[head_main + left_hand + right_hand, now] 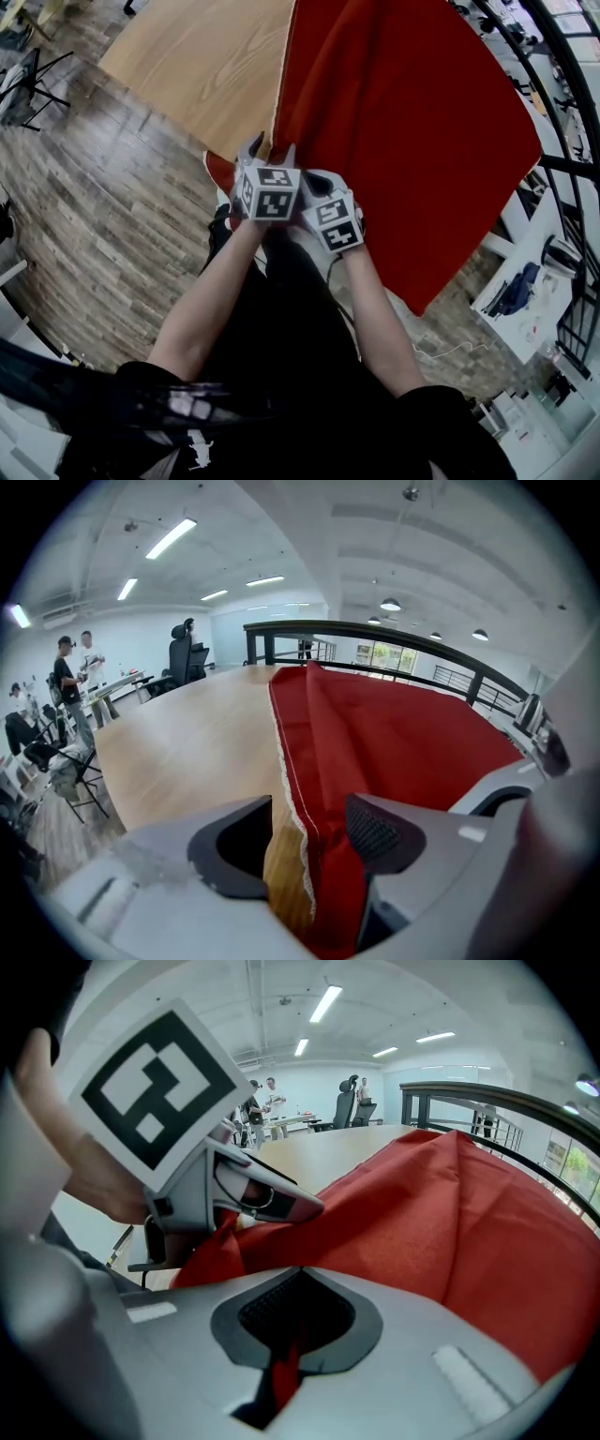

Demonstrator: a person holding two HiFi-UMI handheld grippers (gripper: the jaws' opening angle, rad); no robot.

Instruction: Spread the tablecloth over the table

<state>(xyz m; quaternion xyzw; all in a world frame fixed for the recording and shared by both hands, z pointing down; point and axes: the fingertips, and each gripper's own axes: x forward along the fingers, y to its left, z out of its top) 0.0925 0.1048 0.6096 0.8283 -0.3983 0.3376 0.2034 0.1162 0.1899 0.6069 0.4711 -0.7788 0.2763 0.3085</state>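
My right claw (292,1321) is clenched on a fold of the red tablecloth (403,122), with a strip of fabric pinched between its pads at the near edge of the bench (197,66). Just beside it, my left claw (270,150) stands released, jaws apart. The cloth's lace-trimmed hem (286,780) runs between them, close to one pad but not squeezed. The tablecloth covers the right part of the wooden bench and drapes past its near edge; the left part lies bare. Below is a plank floor (84,216). Two people (75,677) stand beyond the bench's far-left corner.
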